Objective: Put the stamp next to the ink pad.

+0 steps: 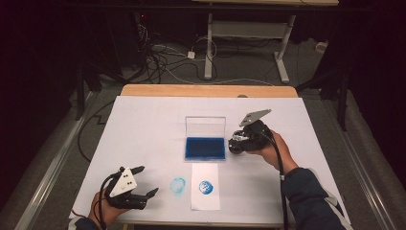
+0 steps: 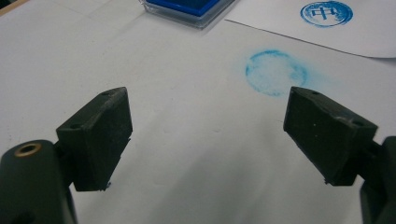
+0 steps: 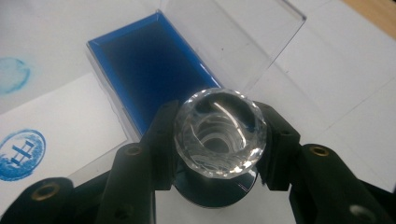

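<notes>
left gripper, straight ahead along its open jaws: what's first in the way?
Likely the smudged pale-blue round ink mark on the white table cover, then the white paper sheet with the crisp blue round stamp print. The left gripper has open, empty jaws. Depth is uncertain.

A dim room is surrounding the white-covered desk (image 1: 143,120), with cables (image 1: 158,57) sprawling over grey floor (image 1: 249,67) beneath a white-legged table (image 1: 249,28) at upper centre.

The high view looked forward and down from above the desk's (image 1: 143,124) near edge. Each hand-held gripper's camera sat close and low over it. All three shared the blue ink pad (image 1: 205,148) (image 2: 187,5) (image 3: 144,70) and the stamped paper (image 1: 205,203) (image 2: 355,32) (image 3: 60,116).
</notes>
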### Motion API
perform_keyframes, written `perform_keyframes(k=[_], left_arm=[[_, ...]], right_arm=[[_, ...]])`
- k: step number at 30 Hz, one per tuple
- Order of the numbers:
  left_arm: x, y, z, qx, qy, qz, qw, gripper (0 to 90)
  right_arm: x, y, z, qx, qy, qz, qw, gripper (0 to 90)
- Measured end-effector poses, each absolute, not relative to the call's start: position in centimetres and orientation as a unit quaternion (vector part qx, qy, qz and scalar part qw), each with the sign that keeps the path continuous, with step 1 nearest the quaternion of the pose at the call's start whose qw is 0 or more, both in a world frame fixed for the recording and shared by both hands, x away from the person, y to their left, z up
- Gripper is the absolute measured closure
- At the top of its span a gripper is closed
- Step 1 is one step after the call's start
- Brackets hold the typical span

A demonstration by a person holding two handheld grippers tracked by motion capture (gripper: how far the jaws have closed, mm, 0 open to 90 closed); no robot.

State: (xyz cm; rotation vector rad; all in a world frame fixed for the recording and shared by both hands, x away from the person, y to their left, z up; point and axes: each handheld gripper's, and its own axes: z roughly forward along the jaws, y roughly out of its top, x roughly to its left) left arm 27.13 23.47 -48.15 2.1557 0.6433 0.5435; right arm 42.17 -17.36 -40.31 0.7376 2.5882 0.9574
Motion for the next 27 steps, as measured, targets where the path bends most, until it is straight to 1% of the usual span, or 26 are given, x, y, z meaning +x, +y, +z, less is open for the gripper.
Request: perform_keyframes(k=[7, 27], left_arm=[[27.1, 23.5, -48.2, 0.854, 0.253, 0.214, 0.402, 14.7], [27.1, 23.5, -48.1, 0.852, 0.253, 0.218, 0.402, 14.8]], right_arm=[[43.1, -17.3, -42.0, 0.275, 0.898, 0.318, 0.129, 56.0], [43.9, -17.3, -43.2, 0.286, 0.899, 0.311, 0.114, 55.8]])
